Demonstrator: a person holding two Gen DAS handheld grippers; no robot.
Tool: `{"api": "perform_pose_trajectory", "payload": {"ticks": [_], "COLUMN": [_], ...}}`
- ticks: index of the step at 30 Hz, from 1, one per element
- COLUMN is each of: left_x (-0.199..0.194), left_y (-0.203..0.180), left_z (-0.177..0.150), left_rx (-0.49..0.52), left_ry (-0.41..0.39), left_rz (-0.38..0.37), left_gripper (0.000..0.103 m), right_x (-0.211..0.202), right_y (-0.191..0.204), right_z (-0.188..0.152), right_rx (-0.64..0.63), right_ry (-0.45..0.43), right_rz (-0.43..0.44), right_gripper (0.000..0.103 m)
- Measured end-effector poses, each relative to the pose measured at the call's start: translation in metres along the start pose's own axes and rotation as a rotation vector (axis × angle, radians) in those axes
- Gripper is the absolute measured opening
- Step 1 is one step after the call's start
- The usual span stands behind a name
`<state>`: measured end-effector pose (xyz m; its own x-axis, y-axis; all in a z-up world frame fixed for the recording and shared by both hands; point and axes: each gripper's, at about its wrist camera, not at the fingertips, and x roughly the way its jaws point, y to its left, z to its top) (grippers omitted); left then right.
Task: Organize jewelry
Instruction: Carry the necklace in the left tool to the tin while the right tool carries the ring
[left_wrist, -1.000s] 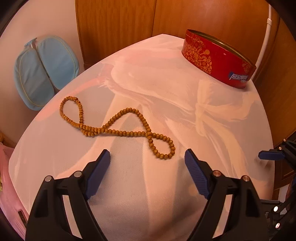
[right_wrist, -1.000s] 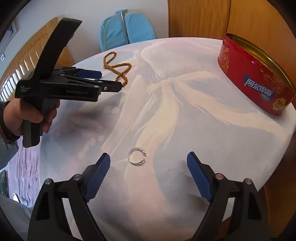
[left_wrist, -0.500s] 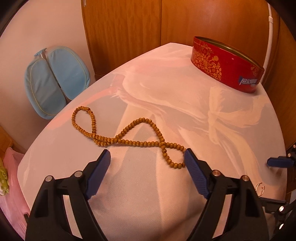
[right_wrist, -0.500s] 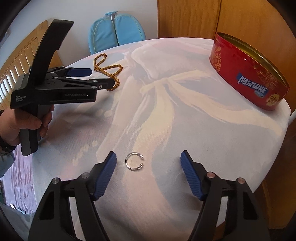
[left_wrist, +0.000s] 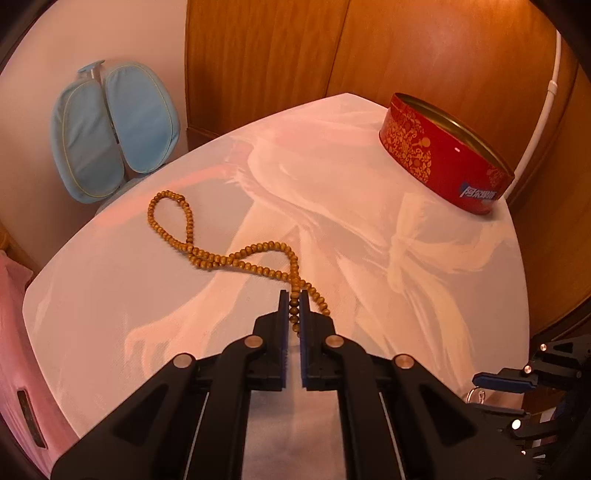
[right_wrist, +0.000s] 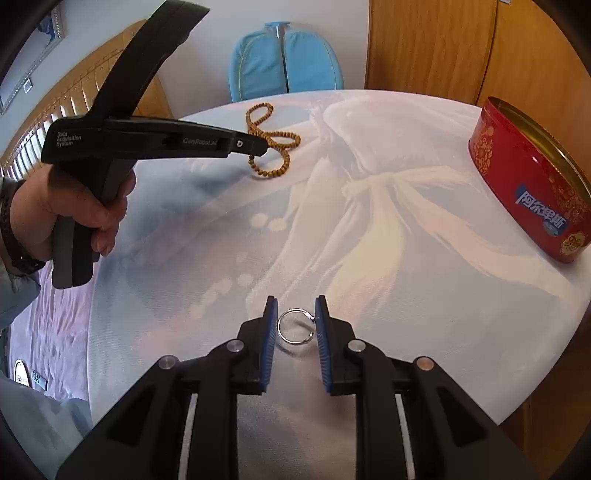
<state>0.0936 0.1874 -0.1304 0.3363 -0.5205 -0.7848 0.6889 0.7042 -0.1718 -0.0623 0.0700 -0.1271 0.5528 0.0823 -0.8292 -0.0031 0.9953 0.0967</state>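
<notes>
A string of brown wooden beads (left_wrist: 221, 256) lies in loops on the white tablecloth (left_wrist: 369, 240). My left gripper (left_wrist: 293, 306) is shut on the near end of the beads; in the right wrist view it (right_wrist: 258, 146) lifts that end (right_wrist: 275, 151) a little. A small silver open ring (right_wrist: 295, 326) sits between the blue pads of my right gripper (right_wrist: 295, 314), which is shut on it just above the cloth. The ring also shows in the left wrist view (left_wrist: 476, 395) beside the right gripper's fingertips (left_wrist: 498, 382).
An open red oval tin (left_wrist: 443, 158) stands at the far right of the table, also in the right wrist view (right_wrist: 532, 184). A blue chair back (left_wrist: 110, 129) is behind the table's far left edge. Wooden cabinets stand behind. The table edge is close on the right.
Both grippers went from wide open to shut: the left one moved forward and closed on the near end of the beads, the right one closed on the ring.
</notes>
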Motion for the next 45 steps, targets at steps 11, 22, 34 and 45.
{"api": "perform_pose_trajectory", "payload": {"ticks": [11, 22, 34, 45], "left_x": [-0.064, -0.101, -0.103, -0.098], "left_y": [-0.047, -0.131, -0.186, -0.225], "left_z": [0.018, 0.053, 0.135, 0.227], "left_rx": [-0.081, -0.125, 0.081, 0.191], "left_ry": [-0.079, -0.212, -0.359, -0.436], "left_rz": [0.083, 0.158, 0.020, -0.060], "left_gripper": [0.005, 0.005, 0.005, 0.005], "right_x": [-0.068, -0.144, -0.152, -0.164], "right_y": [-0.049, -0.147, -0.253, -0.332], "right_z": [0.016, 0.015, 0.066, 0.120], "right_rx": [-0.020, -0.081, 0.033, 0.044], "right_ry": [-0.170, -0.291, -0.294, -0.310], "right_rz": [0.097, 0.120, 0.000, -0.084], "right_gripper": [0.022, 0.022, 0.022, 0.022]}}
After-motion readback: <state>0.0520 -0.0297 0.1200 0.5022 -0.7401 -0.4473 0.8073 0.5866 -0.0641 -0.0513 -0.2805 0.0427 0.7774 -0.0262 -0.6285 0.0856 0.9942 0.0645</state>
